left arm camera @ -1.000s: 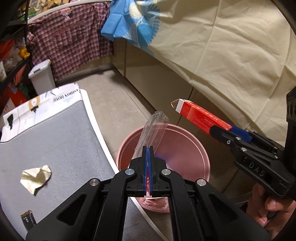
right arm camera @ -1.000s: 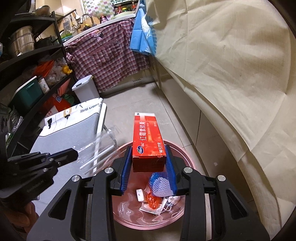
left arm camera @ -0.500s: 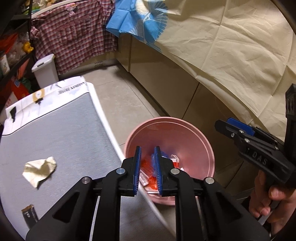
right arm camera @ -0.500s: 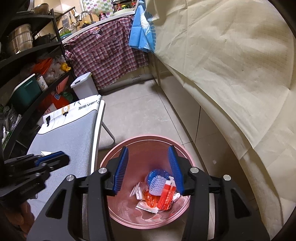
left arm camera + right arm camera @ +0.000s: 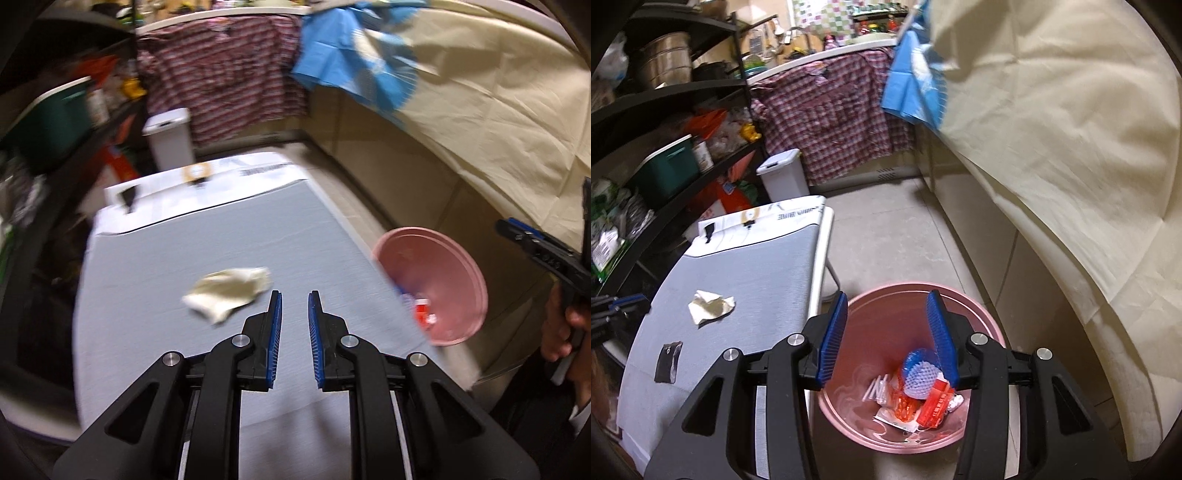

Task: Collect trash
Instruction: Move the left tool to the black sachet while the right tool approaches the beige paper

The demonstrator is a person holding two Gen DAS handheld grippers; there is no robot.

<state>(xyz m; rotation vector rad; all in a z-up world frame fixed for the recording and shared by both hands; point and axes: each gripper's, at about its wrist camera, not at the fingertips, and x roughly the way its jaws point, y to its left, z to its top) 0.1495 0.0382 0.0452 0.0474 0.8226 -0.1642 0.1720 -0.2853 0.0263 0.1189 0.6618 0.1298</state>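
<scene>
Left tongs (image 5: 294,321) now empty: the clear wrapper they pinched a second ago is gone, jaws have just parted a little and stand slightly apart with nothing between them. They have swung away from the bin (image 5: 432,258) and now face the grey worktop (image 5: 184,240). Remaining trash there: a crumpled tissue (image 5: 229,291) lying flat just ahead and left of the tips, and a small dark wrapper (image 5: 668,361) nearer the worktop's near edge, seen only in the right view. Right tongs (image 5: 886,332) also released: the red box (image 5: 934,404) they held is now in the bin with a blue mesh ball (image 5: 918,376) and other scraps; jaws have just widened, empty, hanging over the bin mouth. Judgement: two items deposited, two left; tissue is the likely next pick. Path to it looks clear. Around: white pedal bin (image 5: 783,173), shelves (image 5: 665,92), plaid cloth (image 5: 831,122), cream sheet (image 5: 1052,129), none obstructing. Left view is motion-blurred.
</scene>
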